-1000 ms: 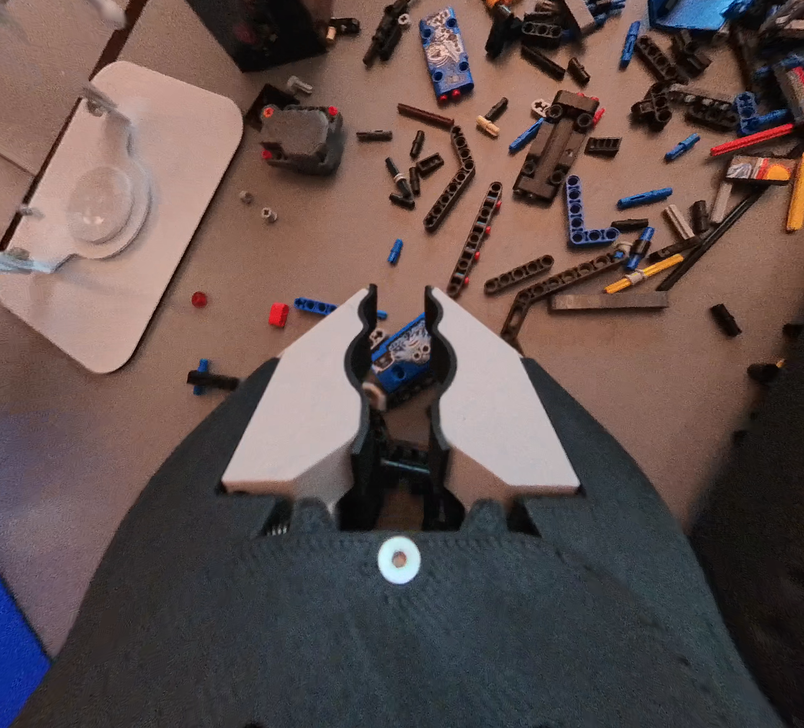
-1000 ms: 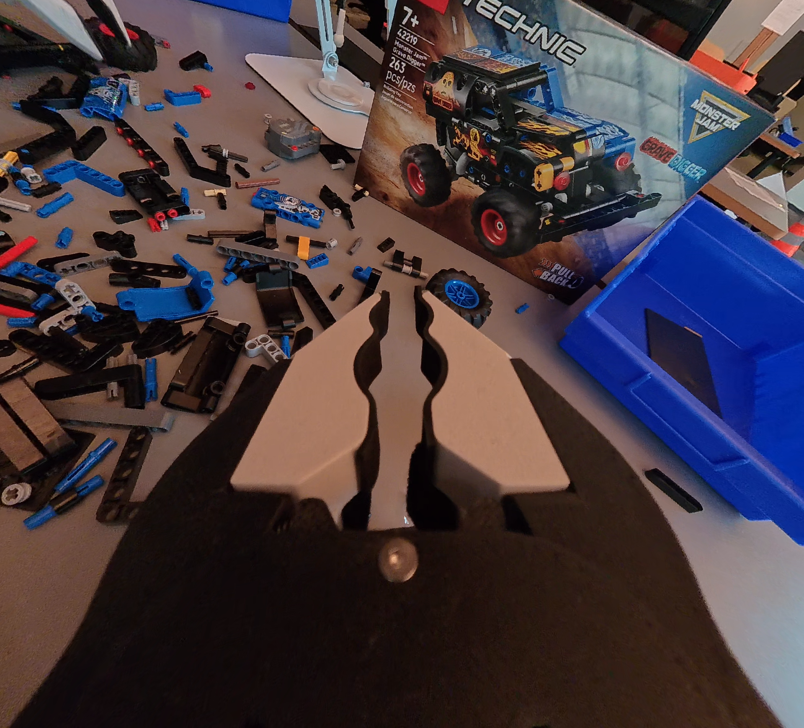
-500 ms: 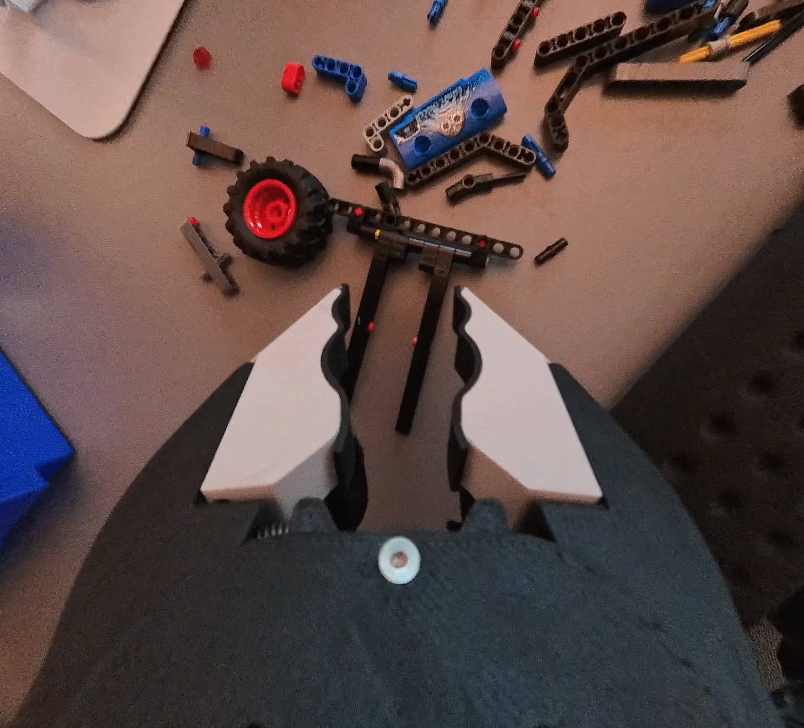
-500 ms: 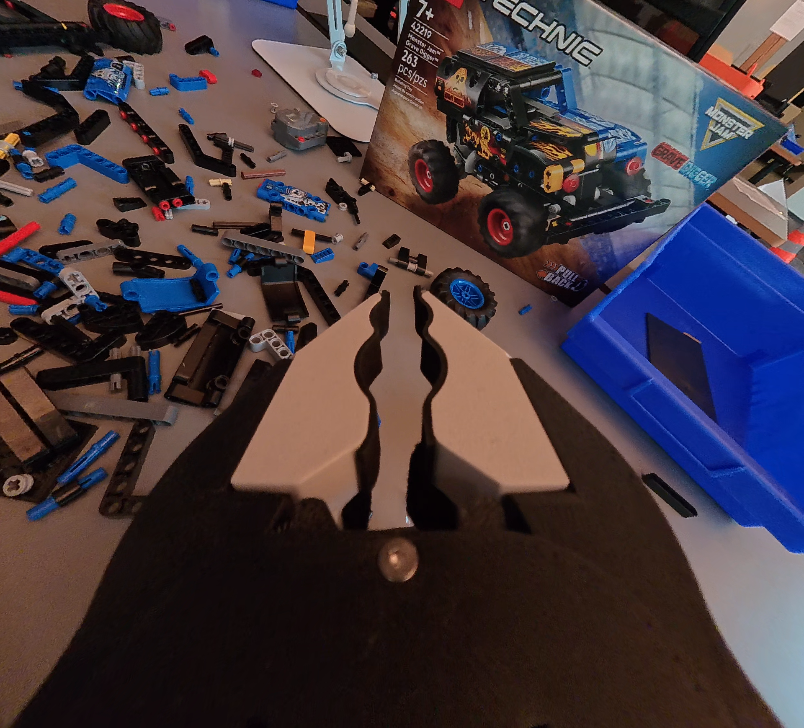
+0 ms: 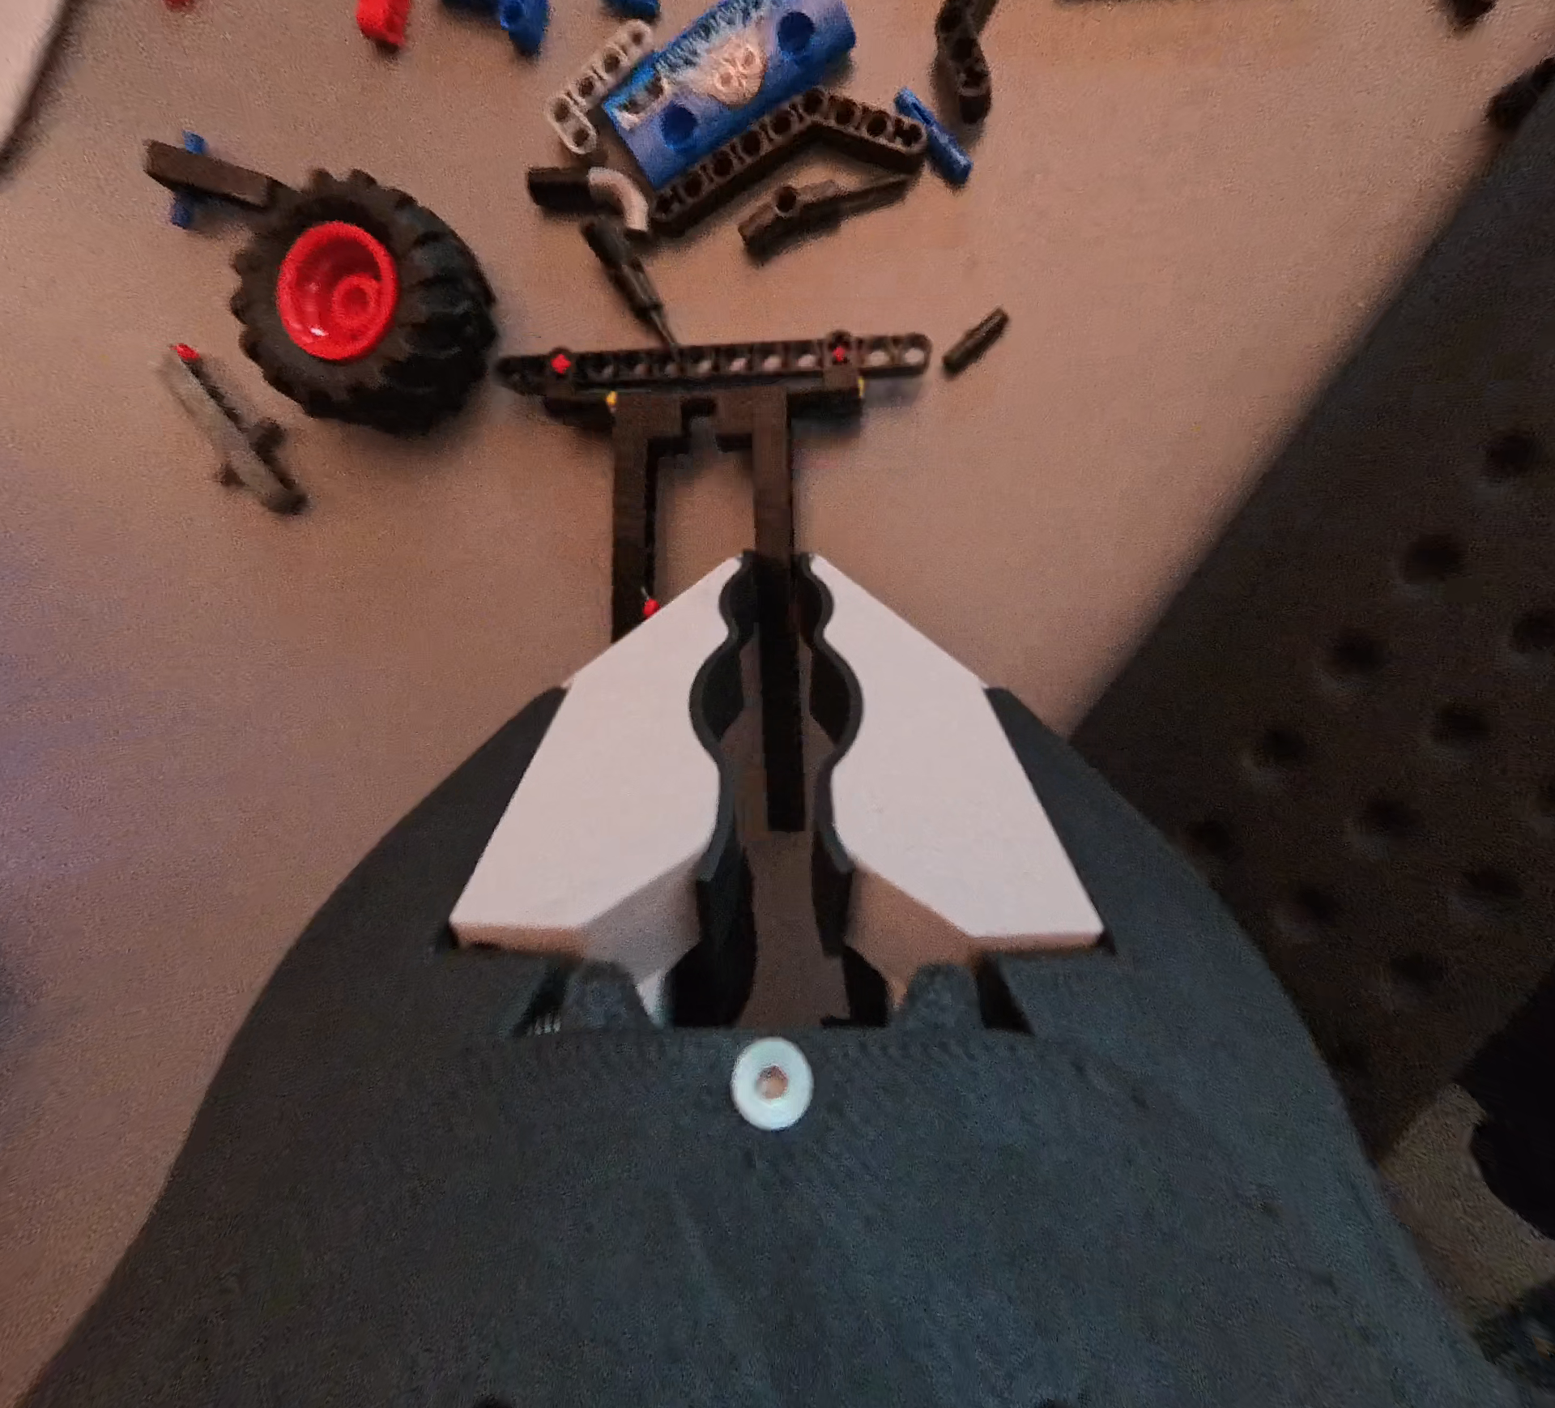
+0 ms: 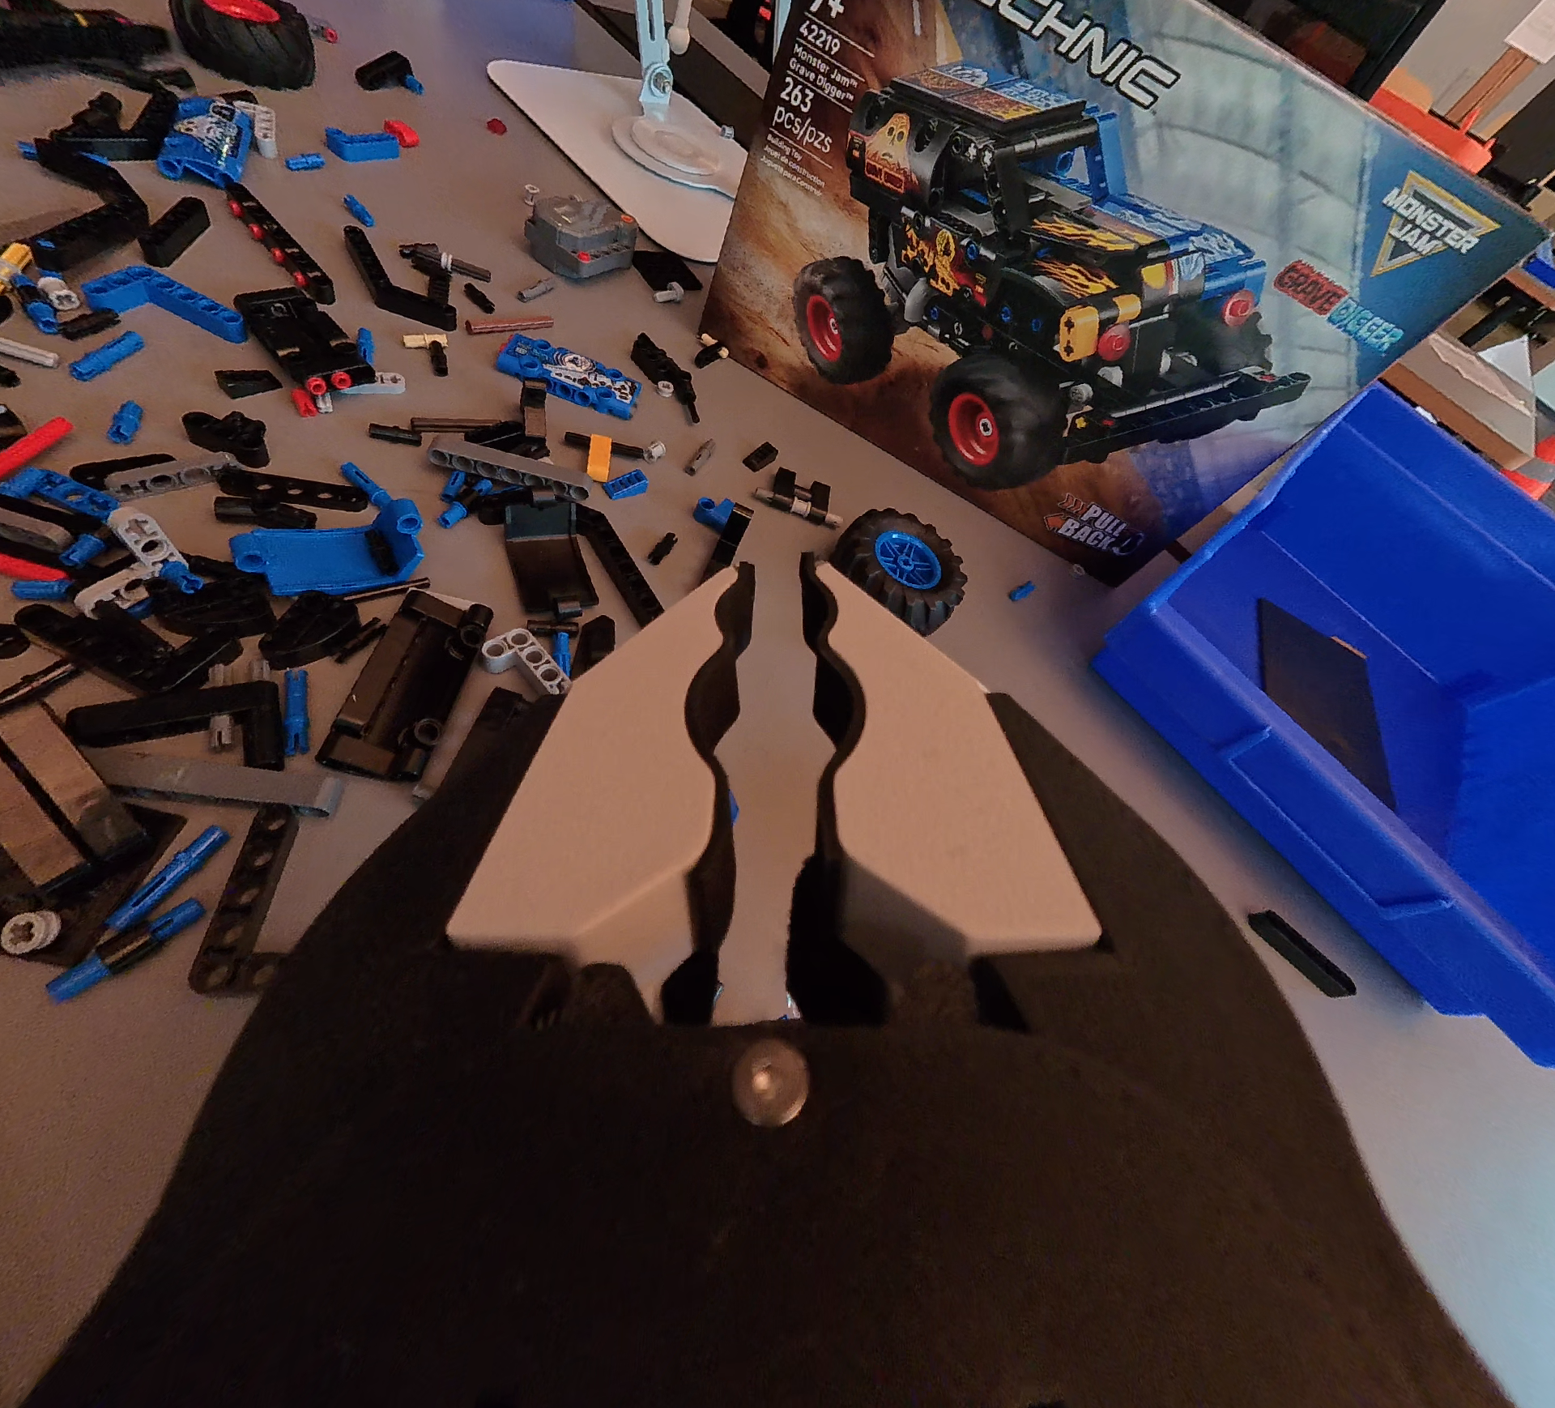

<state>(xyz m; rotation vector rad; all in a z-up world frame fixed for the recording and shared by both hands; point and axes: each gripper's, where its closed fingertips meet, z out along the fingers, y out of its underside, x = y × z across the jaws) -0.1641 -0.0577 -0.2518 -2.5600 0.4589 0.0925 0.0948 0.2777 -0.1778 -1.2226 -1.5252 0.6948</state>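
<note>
In the left wrist view my left gripper is shut on the right-hand leg of a black beam frame lying on the table. The frame's second leg runs just left of my fingertips. A black wheel with a red hub lies left of the frame, and a printed blue panel lies beyond it. In the right wrist view my right gripper is shut and empty, with a thin slit between its pads. It hovers over the table near a small wheel with a blue hub.
Many loose black, blue and red pieces cover the table to the left. A toy truck box stands behind, with a white lamp base beside it. A blue bin sits right. A dark perforated mat borders the table. About 45 cm separates my left fingertips from my right.
My left gripper pulled back from the piece pile, opened over the black frame, then slid forward and shut on its right-hand leg. My right gripper only drifted slightly.
</note>
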